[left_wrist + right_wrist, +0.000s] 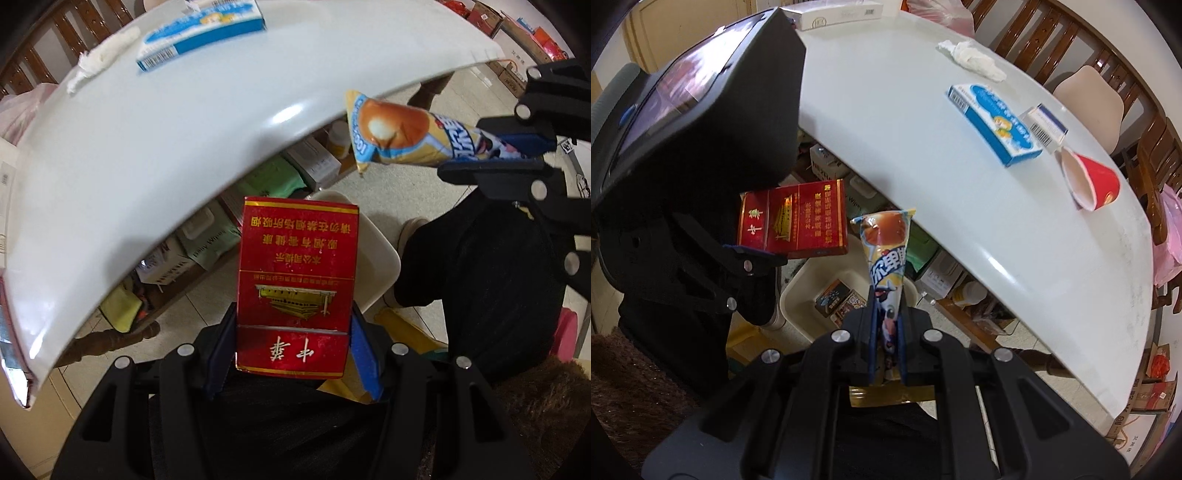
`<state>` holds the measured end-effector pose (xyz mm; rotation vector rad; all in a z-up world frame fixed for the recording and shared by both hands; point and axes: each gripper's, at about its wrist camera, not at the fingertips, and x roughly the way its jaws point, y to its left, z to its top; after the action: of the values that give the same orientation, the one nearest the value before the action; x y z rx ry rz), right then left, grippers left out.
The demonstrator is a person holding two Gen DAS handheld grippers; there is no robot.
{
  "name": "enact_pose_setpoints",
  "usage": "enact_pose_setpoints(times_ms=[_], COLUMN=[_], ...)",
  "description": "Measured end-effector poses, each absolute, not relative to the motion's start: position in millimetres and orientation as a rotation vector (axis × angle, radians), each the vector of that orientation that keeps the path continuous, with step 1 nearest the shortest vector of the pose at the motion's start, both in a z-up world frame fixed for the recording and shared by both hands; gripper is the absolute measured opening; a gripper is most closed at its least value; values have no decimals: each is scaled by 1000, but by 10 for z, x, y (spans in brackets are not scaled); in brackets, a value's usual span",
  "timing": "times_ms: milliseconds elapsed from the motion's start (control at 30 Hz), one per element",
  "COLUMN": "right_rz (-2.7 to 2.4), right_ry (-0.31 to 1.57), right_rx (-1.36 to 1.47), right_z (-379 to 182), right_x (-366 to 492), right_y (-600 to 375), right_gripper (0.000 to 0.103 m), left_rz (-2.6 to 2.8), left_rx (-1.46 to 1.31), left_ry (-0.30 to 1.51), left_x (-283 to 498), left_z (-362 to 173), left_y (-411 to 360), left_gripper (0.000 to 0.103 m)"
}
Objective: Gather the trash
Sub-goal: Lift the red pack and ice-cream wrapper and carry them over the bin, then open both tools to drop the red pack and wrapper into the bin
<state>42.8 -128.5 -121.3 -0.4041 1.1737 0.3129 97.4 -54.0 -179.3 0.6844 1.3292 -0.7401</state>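
Trash: red cigarette pack (295, 291), gold print, pinched by left hand-held gripper (293, 354); cone wrapper (886, 258) pinched by right hand-held gripper (888, 347).

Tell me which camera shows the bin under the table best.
The right wrist view: the bin shows its open top with small boxes lying inside, below the held red pack and wrapper. In the left wrist view the red pack covers most of the bin, leaving only part of its rim.

Beyond the jaws curves a white worktop (923, 206), wooden chairs (1071, 48) behind it and stacked cartons (177, 254) beneath.
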Motion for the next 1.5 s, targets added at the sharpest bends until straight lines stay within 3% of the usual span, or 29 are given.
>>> enact_pose_setpoints(times_ms=[833,1500], right_rz=[280,217], right_ry=[1300,1461], right_rx=[-268,-159], right_z=[-2480,-3804], right_x=[465,836], right_y=[-1383,-1516], right_gripper=[9,9], left_rz=[-694,-607], left_rx=[511,537], left_ry=[1560,1733], left_x=[989,1273], left_z=[-3284,-4428], left_y=[-466,-717], left_gripper=[55,55])
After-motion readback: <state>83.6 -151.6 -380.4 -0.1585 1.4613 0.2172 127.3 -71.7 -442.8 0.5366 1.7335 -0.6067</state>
